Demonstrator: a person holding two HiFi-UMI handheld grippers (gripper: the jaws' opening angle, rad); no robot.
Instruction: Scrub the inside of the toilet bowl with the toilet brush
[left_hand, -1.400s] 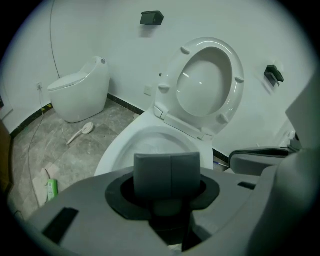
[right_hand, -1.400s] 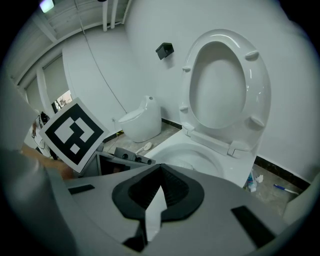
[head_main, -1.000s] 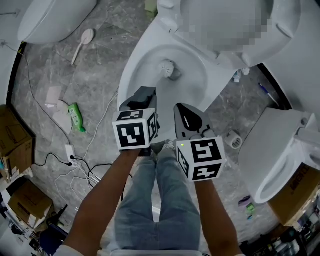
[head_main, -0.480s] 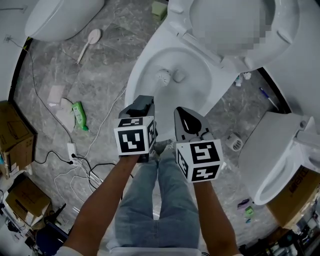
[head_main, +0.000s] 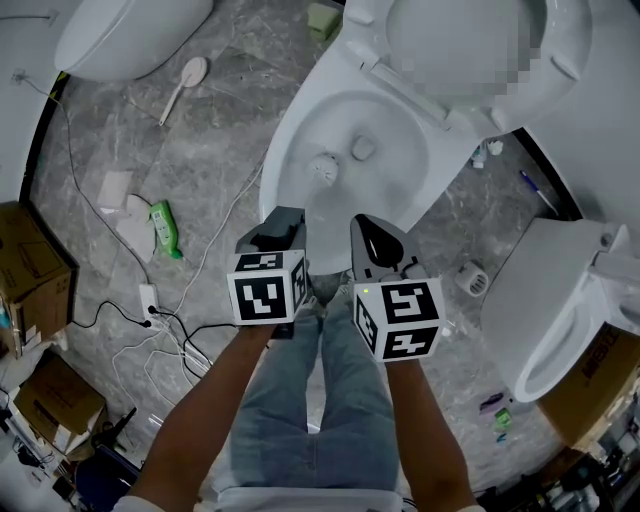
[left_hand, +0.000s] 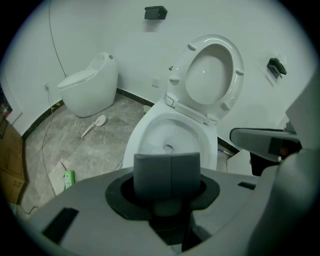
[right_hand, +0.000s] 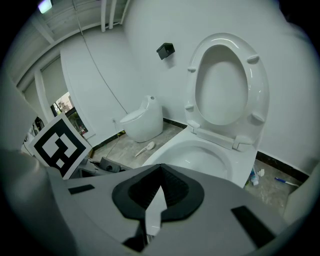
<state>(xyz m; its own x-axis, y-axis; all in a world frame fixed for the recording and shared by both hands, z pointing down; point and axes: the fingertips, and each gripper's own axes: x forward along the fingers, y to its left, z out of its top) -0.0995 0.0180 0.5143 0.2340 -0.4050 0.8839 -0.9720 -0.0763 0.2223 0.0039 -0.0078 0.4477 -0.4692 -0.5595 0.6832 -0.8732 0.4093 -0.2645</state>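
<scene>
Nearer the toilet bowl front now, toilet brush clamped between left gripper fingers.

Head cam sits high on me, looking almost straight down, so my left gripper, my right gripper and the open toilet bowl ahead of them all land mid-frame. Each gripper cam rides low behind its own jaws, wide-angle, facing forward, close to the bowl; the right one is pitched higher, toward the raised seat. All three share the bowl, and both gripper cams also share the seat and the second toilet off left.
</scene>
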